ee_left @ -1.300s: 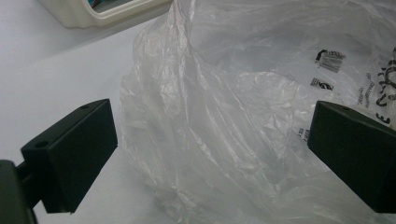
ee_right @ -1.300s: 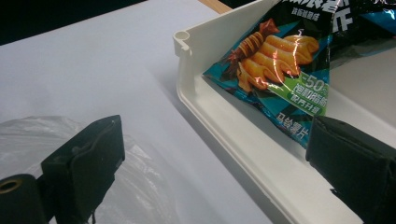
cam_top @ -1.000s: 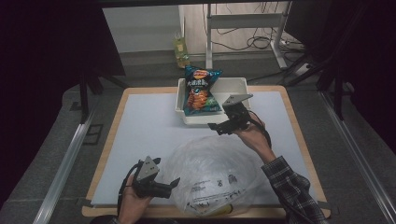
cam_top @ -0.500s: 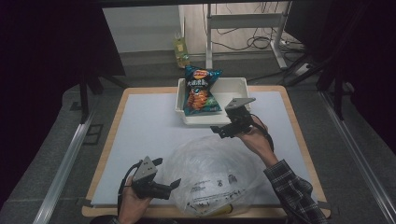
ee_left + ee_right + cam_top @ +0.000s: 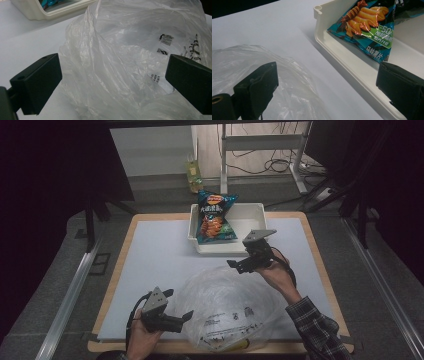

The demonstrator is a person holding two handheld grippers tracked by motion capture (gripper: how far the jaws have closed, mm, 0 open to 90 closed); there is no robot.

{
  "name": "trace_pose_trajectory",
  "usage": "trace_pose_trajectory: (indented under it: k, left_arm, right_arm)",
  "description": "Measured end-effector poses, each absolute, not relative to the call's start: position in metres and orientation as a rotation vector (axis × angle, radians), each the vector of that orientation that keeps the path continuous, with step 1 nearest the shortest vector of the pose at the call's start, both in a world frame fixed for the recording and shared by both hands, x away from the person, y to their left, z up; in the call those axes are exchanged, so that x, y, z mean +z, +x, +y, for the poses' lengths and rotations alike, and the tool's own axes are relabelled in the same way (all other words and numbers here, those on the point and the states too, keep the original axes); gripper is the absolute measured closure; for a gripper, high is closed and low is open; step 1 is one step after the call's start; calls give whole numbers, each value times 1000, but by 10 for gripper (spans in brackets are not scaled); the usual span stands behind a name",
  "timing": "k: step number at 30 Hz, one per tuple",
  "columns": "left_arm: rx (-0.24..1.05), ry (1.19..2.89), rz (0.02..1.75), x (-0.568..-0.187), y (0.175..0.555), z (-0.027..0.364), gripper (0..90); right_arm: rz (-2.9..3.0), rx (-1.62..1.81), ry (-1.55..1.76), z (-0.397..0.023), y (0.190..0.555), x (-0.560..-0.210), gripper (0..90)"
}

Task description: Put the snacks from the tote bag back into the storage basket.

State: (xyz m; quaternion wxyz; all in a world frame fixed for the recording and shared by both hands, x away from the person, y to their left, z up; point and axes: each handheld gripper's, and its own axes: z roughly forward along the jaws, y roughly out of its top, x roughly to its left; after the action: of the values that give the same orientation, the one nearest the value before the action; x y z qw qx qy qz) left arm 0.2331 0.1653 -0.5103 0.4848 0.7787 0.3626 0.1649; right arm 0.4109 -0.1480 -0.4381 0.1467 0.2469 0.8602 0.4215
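Note:
A large crumpled clear plastic bag with black print lies on the white mat near the front edge. My left gripper is at the bag's left side and open. In the left gripper view the plastic bag bulges between the wide-apart jaws of that gripper. My right gripper hovers open above the bag's far edge, just in front of the white tray. A teal chips bag leans in the tray. In the right gripper view the chips bag and tray rim lie ahead of the open gripper.
The white mat covers a wooden-edged table. A yellowish bottle stands on the floor beyond the table, beside a metal stand and cables. Metal rails run along both sides of the table.
My right gripper has drawn back a little from the tray toward the plastic bag. The left gripper has stayed by the bag's left side.

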Motion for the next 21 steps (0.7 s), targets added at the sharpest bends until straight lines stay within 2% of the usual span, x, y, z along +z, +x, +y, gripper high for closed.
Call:
trace_pose_trajectory:
  k: [21]
  left_arm:
    - [398, 1887, 896, -512, 234, 167, 6]
  right_arm:
    - [2497, 1214, 695, -157, 384, -437, 42]
